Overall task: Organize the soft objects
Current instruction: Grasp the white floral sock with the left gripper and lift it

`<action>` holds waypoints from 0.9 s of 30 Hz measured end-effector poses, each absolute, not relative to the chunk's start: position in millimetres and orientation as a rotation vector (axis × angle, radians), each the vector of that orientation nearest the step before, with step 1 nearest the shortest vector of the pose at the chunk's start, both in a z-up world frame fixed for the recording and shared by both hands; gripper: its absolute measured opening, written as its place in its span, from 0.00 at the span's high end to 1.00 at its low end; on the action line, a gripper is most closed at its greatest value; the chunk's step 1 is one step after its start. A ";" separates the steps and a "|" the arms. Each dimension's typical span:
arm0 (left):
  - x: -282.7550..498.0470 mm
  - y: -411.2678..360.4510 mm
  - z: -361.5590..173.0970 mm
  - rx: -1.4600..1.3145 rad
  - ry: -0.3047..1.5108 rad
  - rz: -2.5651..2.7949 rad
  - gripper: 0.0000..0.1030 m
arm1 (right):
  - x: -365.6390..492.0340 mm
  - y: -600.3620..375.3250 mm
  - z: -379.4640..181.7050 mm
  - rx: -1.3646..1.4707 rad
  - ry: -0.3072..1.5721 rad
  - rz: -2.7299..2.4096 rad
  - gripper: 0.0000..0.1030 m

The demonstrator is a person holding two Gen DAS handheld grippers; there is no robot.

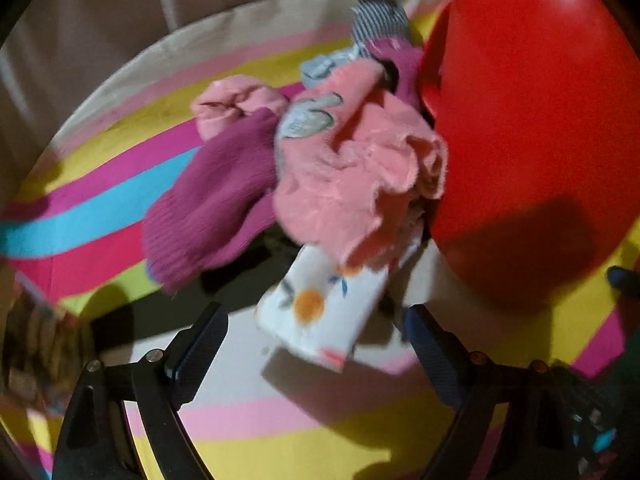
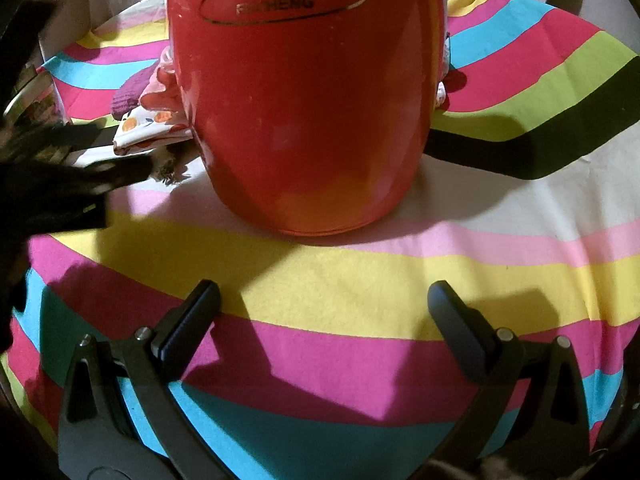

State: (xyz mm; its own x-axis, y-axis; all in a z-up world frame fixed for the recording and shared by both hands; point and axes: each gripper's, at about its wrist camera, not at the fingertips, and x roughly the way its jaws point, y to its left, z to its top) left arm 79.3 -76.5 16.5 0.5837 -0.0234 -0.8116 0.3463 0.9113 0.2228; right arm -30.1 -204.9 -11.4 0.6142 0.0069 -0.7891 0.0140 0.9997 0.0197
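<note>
A heap of soft items lies beside a glossy red helmet-like shell. The heap holds a pink fleece piece, a purple knitted piece, a pink rolled item and a grey striped cloth. A white sock with orange fruit print sticks out toward my left gripper. That gripper is open; the sock's end lies between its fingers, and the pads do not touch it. My right gripper stands open and empty over the striped cloth, in front of the red shell.
A bright striped cloth covers the surface. Pale fabric hangs behind it. A patterned object sits at the left edge. In the right wrist view the left gripper's dark, blurred body shows at the left, near the heap.
</note>
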 end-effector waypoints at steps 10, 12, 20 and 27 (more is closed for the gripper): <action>3.8 -33.1 29.1 0.100 0.829 -0.312 0.68 | -34.3 -211.4 -9.5 0.033 0.903 0.011 0.00; -24.5 -9.9 29.0 0.021 0.801 -0.264 0.68 | -35.4 -212.0 -8.9 0.038 0.899 0.021 0.00; -49.4 53.5 32.9 -0.232 0.772 -0.147 0.51 | -40.3 -215.6 -7.2 0.068 0.887 0.051 0.00; -18.7 30.6 24.8 -0.117 0.798 -0.127 0.41 | -68.7 -287.1 7.4 0.349 0.832 -0.002 0.00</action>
